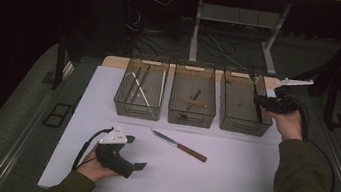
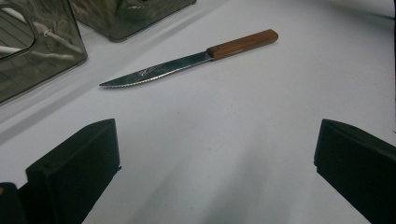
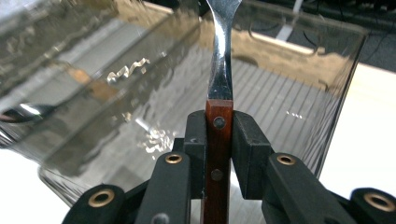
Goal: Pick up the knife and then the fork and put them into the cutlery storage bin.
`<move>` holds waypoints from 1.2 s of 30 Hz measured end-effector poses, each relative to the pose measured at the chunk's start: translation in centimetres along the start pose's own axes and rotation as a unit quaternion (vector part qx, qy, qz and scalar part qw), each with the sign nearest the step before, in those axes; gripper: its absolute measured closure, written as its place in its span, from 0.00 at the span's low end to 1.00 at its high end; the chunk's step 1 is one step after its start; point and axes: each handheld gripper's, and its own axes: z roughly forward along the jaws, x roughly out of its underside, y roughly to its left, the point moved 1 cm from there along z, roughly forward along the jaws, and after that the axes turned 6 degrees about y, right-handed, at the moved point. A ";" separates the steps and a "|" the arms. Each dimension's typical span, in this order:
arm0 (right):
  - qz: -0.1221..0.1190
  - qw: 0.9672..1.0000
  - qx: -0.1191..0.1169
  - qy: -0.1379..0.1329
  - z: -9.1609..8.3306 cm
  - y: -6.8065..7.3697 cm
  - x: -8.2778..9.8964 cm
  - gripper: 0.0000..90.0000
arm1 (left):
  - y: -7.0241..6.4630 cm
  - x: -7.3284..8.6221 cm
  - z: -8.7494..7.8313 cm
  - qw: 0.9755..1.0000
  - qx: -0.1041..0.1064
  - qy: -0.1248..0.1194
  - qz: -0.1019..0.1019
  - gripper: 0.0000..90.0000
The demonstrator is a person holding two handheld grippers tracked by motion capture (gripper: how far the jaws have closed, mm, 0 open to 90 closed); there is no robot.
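Observation:
My right gripper hovers over the right-hand clear bin and is shut on the wooden handle of a metal utensil. In the right gripper view the jaws clamp the riveted handle from both sides, and the steel neck points up over the bin; its head is cut off by the frame edge. A knife with a wooden handle lies flat on the white table. My left gripper rests on the table near the front edge, open, with the knife lying beyond its empty jaws.
Three clear bins stand in a row at the back of the table. The left bin holds several long thin utensils, the middle bin a wooden-handled piece. Cables trail from both grippers. Dark floor and desk legs lie beyond the table.

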 end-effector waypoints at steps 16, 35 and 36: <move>-0.025 0.997 0.014 0.070 1.9 0.4 1.3 0.86 | 0.0 0.0 0.1 1.000 0.002 0.004 0.000 0.00; -0.007 1.000 -0.010 0.007 -0.2 1.1 1.0 0.57 | 0.0 0.0 0.1 1.000 0.003 0.007 0.002 0.00; -0.007 1.000 -0.013 0.002 -0.5 1.2 1.0 0.57 | -0.1 0.0 0.1 1.000 0.003 0.006 0.003 0.00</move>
